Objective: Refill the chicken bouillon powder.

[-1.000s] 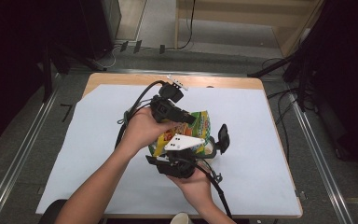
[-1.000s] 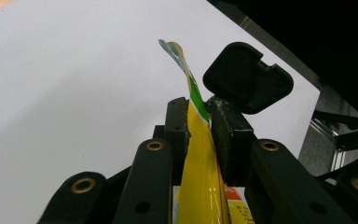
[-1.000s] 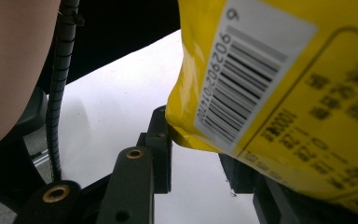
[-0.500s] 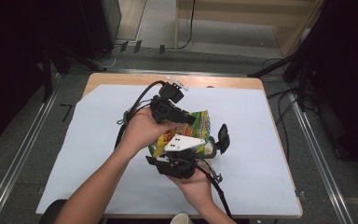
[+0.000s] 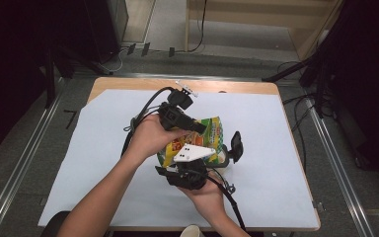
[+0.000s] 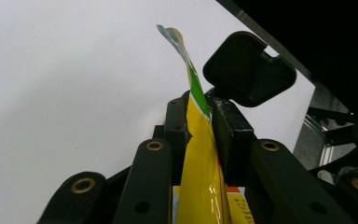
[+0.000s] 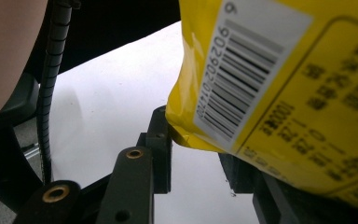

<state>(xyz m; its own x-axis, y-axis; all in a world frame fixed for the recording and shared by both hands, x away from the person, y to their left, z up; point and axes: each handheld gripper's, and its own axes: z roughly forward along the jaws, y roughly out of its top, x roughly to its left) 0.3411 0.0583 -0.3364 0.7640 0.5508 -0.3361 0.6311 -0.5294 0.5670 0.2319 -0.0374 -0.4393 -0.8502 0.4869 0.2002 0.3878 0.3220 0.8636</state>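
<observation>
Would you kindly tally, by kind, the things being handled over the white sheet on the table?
Yellow and green snack packet: 1
Two-jaw grippers: 2, the left gripper clamped on the packet's edge, the right gripper at its barcode corner
White sheet: 1
Wooden table: 1
Total: 5

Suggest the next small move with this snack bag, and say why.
Probably pull the two grippers gently apart to tear the seal: the left gripper is clamped on the yellow-green snack bag at its flat edge, and the right gripper has a corner between its jaws.
</observation>
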